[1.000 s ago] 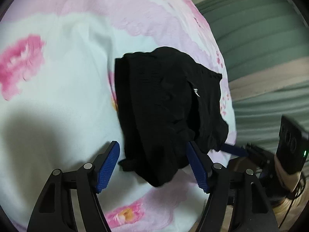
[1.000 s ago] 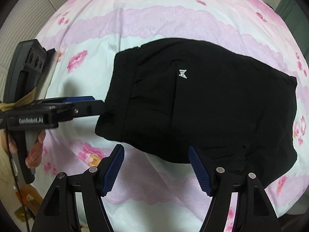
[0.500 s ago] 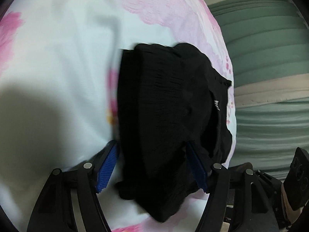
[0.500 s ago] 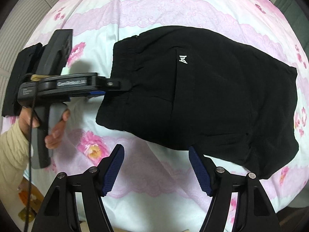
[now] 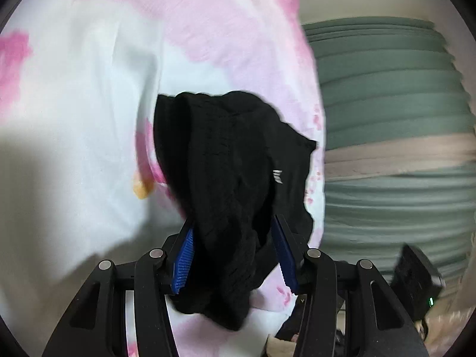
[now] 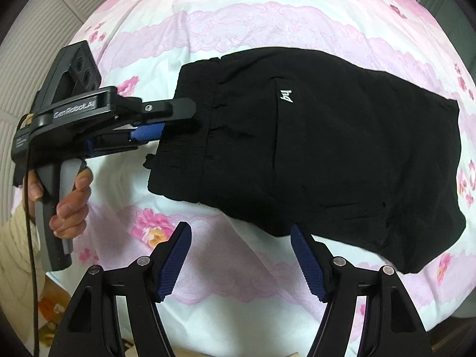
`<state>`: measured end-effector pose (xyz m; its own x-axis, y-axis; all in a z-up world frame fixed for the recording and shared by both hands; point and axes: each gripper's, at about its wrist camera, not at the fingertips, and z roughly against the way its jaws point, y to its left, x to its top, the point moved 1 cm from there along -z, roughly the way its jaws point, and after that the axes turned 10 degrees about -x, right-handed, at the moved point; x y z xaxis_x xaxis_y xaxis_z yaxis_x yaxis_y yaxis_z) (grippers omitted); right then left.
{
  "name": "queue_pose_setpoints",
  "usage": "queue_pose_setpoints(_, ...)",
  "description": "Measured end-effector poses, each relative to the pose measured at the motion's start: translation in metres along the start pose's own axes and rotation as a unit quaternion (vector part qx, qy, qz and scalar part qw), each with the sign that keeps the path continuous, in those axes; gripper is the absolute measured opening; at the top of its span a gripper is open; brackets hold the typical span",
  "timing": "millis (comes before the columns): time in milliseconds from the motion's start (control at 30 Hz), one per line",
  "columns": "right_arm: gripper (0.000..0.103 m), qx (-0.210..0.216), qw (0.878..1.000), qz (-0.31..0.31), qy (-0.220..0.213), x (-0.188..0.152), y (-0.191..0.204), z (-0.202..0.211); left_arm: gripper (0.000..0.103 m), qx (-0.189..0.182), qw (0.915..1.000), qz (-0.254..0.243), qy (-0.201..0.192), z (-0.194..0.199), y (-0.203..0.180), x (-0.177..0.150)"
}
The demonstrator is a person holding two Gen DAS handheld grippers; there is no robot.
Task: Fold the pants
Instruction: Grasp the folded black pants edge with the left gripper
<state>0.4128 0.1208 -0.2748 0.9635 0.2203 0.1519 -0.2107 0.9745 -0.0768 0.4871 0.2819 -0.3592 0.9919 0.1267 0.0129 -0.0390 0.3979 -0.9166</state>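
Black pants (image 6: 312, 148) spread flat on a flowered bedsheet (image 6: 238, 20), already doubled into a short wide block with the gathered waistband at the end nearest the left claw (image 5: 235, 255); small white logo (image 6: 286, 96) facing up, so outer cloth on top. Left claw brought in low and slanted from the side, jaws just narrowed around the bunched waistband, blue pads (image 5: 183, 261) flanking the cloth and apparently pressing into it; seen from the right wrist view, upper finger lying over the waistband edge and lower pad tucked beneath, a hand (image 6: 70, 199) squeezing the trigger; likely a grip taken at the thick elastic end because several layers lift together there without sliding apart. Right claw (image 6: 241, 255) hanging straight above the near long edge of the pants, jaws spread wide with nothing between them, only sheet and a sliver of black hem beyond the tips; probably parked there ready to pin or catch that edge while the waistband end gets carried over. Green striped bedding (image 5: 386, 104) beyond the left claw's right side, clear of the work.
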Motion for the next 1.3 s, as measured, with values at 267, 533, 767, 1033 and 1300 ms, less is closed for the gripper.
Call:
queue_pose_setpoints(267,0.07,-0.008,1.0,-0.015,0.005,-0.007,-0.014,-0.001,0.049,-0.025,0.9996,-0.014,-0.005,-0.019,-0.019,0.009)
queue_pose_setpoints(533,0.07,-0.01,0.999,-0.036,0.002,-0.013,-0.023,0.004,0.046,-0.003,0.9987,-0.05,0.012,-0.04,-0.04,0.012)
queue_pose_setpoints(767,0.07,-0.008,0.999,-0.049,-0.009,-0.019,-0.028,0.013,0.053,0.044,0.997,-0.062,0.013,-0.015,-0.029,0.004)
queue_pose_setpoints(1033,0.07,-0.008,0.998,-0.062,0.0,-0.026,-0.036,0.012,0.062,0.072,0.9948,-0.065,0.03,-0.021,-0.016,-0.004)
queue_pose_setpoints(1300,0.07,-0.008,0.998,-0.064,0.005,-0.028,-0.038,0.006,0.062,0.032,0.9992,0.007,0.023,-0.015,0.02,0.005)
